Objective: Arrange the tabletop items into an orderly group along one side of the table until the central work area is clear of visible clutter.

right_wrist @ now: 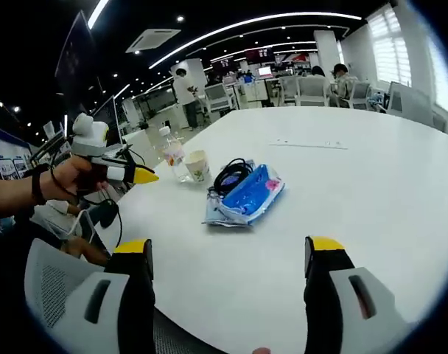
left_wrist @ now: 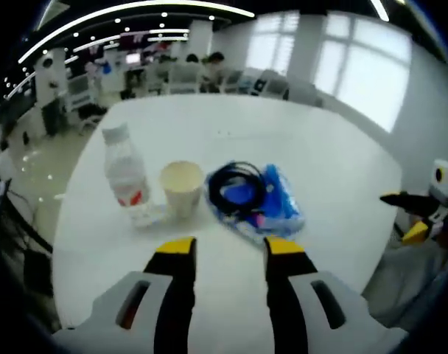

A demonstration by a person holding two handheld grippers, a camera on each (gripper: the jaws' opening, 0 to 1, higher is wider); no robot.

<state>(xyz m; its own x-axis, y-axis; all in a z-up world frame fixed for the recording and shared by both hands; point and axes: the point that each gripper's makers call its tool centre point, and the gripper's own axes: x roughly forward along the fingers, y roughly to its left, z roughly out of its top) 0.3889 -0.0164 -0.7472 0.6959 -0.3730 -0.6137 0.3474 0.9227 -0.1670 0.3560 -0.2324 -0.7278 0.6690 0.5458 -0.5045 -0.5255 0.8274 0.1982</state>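
On the white table [left_wrist: 298,147] stand a clear plastic bottle [left_wrist: 126,175] with a red label and a paper cup [left_wrist: 183,188] side by side. Right of the cup lies a blue packet [left_wrist: 272,210] with a coiled black cable [left_wrist: 235,184] on top. My left gripper [left_wrist: 230,247] is open just short of them, nothing between its yellow-tipped jaws. My right gripper [right_wrist: 228,247] is open wide at the table's near edge, facing the packet [right_wrist: 246,195], cable [right_wrist: 231,175], cup [right_wrist: 197,166] and bottle [right_wrist: 171,155]. A hand holds the left gripper [right_wrist: 139,175] left of the table.
The right gripper [left_wrist: 401,217] shows at the table's right edge. A grey mesh chair [right_wrist: 54,295] stands close beside the table [right_wrist: 371,169]. Office chairs [left_wrist: 180,77] and seated people line the far side. Two small marks [right_wrist: 309,144] lie on the tabletop.
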